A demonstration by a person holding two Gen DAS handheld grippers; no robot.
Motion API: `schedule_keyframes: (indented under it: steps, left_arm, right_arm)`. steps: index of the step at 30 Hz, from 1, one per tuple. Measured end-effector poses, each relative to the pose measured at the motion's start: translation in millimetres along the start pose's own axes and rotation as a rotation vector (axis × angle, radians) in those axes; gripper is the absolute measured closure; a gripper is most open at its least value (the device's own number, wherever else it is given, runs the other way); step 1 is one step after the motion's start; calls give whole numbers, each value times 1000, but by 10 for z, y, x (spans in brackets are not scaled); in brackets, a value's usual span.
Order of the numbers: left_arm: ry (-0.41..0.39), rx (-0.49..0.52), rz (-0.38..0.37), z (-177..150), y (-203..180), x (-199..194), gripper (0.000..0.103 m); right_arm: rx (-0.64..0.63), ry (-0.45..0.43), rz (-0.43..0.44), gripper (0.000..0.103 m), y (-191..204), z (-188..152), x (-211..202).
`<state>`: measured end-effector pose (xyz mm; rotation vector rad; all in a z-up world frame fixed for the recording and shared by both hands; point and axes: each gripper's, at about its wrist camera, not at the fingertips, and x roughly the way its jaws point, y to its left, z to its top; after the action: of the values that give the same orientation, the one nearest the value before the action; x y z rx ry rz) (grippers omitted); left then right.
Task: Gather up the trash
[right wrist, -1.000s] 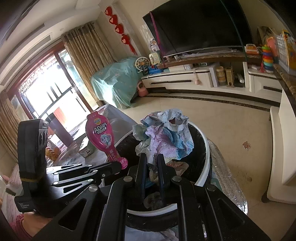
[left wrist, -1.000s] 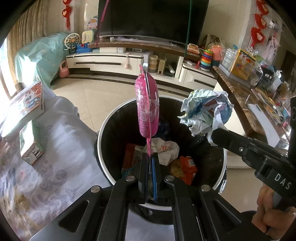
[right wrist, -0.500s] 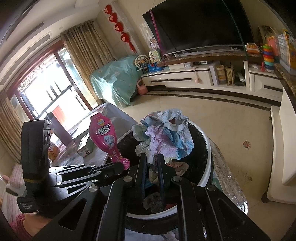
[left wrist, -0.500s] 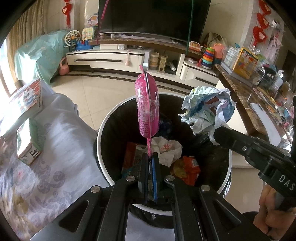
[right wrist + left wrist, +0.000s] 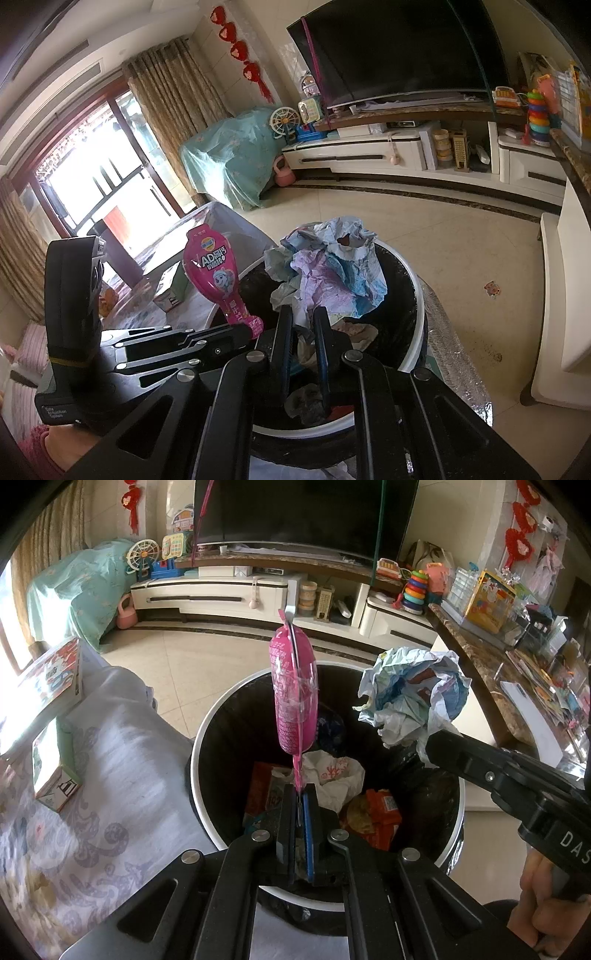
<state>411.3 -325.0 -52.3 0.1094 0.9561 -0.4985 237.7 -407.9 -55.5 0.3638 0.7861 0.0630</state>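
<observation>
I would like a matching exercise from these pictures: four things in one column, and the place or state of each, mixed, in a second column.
Things:
1. pink toy package
2. crumpled paper
3. orange snack wrapper
4. small box

Places:
A. inside the trash bin
B. on the patterned cloth
C. held in the left gripper
D. held in the right gripper

Pairs: 1-C, 2-D, 3-A, 4-B

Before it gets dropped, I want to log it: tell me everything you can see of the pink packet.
The pink packet is a flat, glossy plastic blister pack, rounded on top and narrowing to a stem, printed with a cartoon puppy and lettering. The left gripper is shut on its stem, holding it upright over the open trash bin. Nothing else touches it; crumpled paper hangs beside it.
</observation>
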Motion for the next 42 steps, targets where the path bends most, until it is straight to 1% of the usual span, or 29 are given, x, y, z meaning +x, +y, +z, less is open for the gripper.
schedule_keyframes:
  steps: [15, 18, 19, 20, 21, 22, 23, 24, 25, 30, 32, 34, 36, 38, 41, 42]
  left_arm:
    - [8, 2, 0, 16, 14, 5, 101]
    - [12, 2, 0, 23, 16, 6, 100]
    - [14, 2, 0, 25, 15, 6, 97]
    - [17, 1, -1, 28, 18, 5, 88]
    - [17, -2, 7, 24, 23, -8, 83]
    - [10, -1, 13, 29, 21, -25, 73]
    - [-1, 0, 17, 25, 25, -56, 66]
    - [-8, -1, 16, 18, 29, -82, 65]
    - [-16, -5, 14, 10, 39, -113, 62]
    - [-48, -15, 17, -125, 83, -288, 56]
    - [-68, -32, 14, -233, 121, -400, 54]
    - [-83, -57, 10, -367, 173, -514, 54]
    - [-100, -86, 3, -499, 218, -633, 53]
    - [-116, -118, 2, -653, 276, -754, 47]
    - [-141, -166, -1, -940, 369, -950, 44]
    - [-147, -178, -2, -1020, 396, -1002, 43]
  right_arm:
    - [0, 1, 4, 91, -23, 5, 0]
    - [1, 5, 6, 89, -19, -2, 1]
    - [1, 6, 4, 88, -22, -3, 1]
    - [1, 7, 4, 88, -23, -1, 2]
    - [4, 6, 6, 87, -28, 0, -1]
    - [7, 6, 6, 85, -30, 9, -3]
    - [14, 2, 6, 83, -39, 14, -14]
    - [17, -5, 3, 78, -42, 15, -29]
    - [19, -15, -2, 71, -44, 17, -54]
    - [28, -45, -9, 52, -25, 2, -171]
    - [25, -53, -15, 45, -9, -14, -222]
    - [28, -71, -17, 35, 10, -49, -305]
    - [38, -86, -22, 29, 16, -86, -382]
    - [48, -98, -21, 27, 49, -128, -452]
    - [56, -117, -15, 22, 137, -228, -569]
    - [60, -124, -11, 17, 177, -275, -610]
